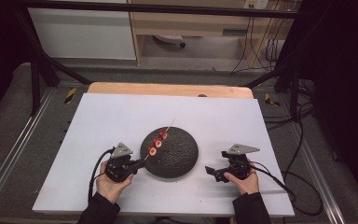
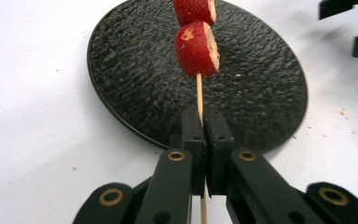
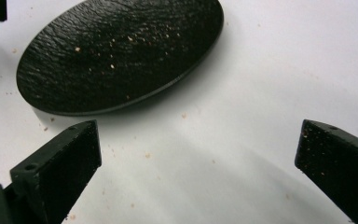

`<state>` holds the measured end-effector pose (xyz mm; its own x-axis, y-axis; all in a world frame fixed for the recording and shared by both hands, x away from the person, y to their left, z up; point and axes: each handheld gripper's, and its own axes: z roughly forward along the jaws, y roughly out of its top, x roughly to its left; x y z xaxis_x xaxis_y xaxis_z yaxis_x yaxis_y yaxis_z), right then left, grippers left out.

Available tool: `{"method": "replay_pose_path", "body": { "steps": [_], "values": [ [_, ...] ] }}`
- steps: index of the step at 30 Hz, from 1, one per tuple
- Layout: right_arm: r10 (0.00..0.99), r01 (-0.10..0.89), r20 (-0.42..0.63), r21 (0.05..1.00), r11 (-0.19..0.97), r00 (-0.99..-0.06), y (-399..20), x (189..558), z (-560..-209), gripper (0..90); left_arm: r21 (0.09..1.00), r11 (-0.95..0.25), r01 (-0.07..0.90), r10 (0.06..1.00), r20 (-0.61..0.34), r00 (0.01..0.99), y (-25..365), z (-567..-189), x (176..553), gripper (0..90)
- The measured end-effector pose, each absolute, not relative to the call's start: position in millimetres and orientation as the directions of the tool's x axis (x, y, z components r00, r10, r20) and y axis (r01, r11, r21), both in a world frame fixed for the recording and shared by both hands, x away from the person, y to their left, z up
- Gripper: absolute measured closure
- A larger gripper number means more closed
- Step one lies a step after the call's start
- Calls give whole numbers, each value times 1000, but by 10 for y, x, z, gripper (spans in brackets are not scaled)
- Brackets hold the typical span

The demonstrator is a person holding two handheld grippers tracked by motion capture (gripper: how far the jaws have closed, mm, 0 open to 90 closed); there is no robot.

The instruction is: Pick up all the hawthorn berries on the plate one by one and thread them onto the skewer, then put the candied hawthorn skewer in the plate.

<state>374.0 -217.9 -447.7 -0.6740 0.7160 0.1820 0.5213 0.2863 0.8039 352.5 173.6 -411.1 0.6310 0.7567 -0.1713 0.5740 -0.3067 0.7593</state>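
Skewer [image 2: 199,95], carrying strawberry slices [image 2: 196,49], was clamped at its lower end between the closed jaws of the left gripper [image 1: 140,164] and held slanting over the black plate [image 1: 179,163]. The right gripper [image 1: 214,172] stood apart on the white table [image 1: 112,116], just right of the plate, jaws spread wide and empty. Risk noted: the thin stick was pinched at one end only, so the loaded end could pivot or slip, and slices might slide off onto the plate.

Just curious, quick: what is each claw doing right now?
Left claw: shut on the thin wooden skewer of red strawberry pieces.
Right claw: open, empty.
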Motion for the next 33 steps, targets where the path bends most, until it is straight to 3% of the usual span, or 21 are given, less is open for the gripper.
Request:
{"method": "replay_pose_path", "body": {
  "steps": [15, 33],
  "values": [
    [736, 541, 189, 796, 273, -650, -2388, 3627, -4564, 11, 694, -380, 612, 752, -153, 641, 1469, -4203, 3823, 883],
    [734, 538, 197, 801, 262, -650, -2431, 3583, -4583, 12, 618, -476, 625, 754, -79, 652, 1257, -4262, 3817, 877]
  ]
}}
